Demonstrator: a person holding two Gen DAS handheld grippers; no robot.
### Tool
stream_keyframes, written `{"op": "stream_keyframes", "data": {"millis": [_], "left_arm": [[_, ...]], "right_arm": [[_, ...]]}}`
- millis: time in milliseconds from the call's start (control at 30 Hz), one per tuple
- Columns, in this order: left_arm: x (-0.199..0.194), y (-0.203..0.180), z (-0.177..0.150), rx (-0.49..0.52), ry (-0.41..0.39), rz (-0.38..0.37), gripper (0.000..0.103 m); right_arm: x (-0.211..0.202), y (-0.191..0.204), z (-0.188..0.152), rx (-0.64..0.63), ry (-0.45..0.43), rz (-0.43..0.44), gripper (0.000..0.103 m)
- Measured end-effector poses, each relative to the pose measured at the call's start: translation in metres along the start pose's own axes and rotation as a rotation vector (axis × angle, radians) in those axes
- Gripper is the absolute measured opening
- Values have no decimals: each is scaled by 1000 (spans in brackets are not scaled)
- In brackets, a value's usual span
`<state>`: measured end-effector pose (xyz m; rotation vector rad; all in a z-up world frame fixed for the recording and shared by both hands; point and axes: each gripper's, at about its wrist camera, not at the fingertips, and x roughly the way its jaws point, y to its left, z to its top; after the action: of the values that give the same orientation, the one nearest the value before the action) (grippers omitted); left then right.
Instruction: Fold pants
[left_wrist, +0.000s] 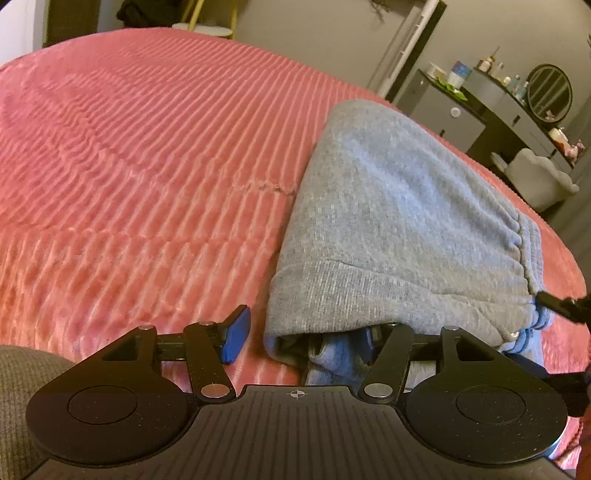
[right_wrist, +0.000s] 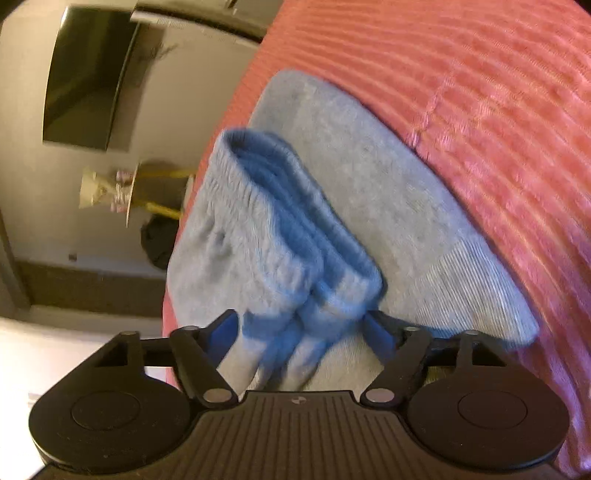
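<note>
**Grey pants on the bed, folded, both claws at the near edge**

We find the grey pants (left_wrist: 402, 221) lying in a folded bundle on the bed, on a pink ribbed bedspread (left_wrist: 147, 155). In the left wrist view the bundle sits to the right of centre, with a ribbed cuff along its near edge and the gathered waistband at its right side.

We note that the left claw (left_wrist: 301, 341) stands spread. Its left blue pad rests bare above the bedspread, clear of the cloth. Its right finger is under the near fold of the pants, and only a little blue shows there. We cannot tell whether that pad touches the fabric. The tip of the other gripper shows at the right edge of this view, against the waistband.

In the right wrist view we see the right claw (right_wrist: 301, 330) with the bunched waistband (right_wrist: 280, 236) between its fingers. The blue-lined elastic band stands up in folds directly ahead of the camera. Both blue pads lie against the cloth, one on each side, so we record this claw as pinching the waistband of the pants (right_wrist: 369, 184). The picture is blurred here, and the contact at the right pad is less plain than at the left.

Beyond the bed, we note a dark dresser (left_wrist: 491, 110) with a round mirror (left_wrist: 549, 93).
</note>
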<state>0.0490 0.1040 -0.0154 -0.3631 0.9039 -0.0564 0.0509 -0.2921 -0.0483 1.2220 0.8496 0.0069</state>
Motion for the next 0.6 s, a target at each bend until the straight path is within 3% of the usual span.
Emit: {"op": "stream_keyframes", "data": {"millis": [133, 367, 467, 600], "left_arm": [[-1, -1, -1, -1, -1, 2, 64], [-1, 1, 0, -15, 8, -9, 64], [0, 3, 1, -23, 12, -17, 64], [0, 5, 1, -38, 18, -27, 64]], "right_arm": [[6, -14, 0, 153, -63, 50, 70], [-3, -13, -21, 135, -170, 0, 66], [-4, -14, -25, 124, -215, -2, 72], [7, -16, -20, 137, -208, 39, 77]]}}
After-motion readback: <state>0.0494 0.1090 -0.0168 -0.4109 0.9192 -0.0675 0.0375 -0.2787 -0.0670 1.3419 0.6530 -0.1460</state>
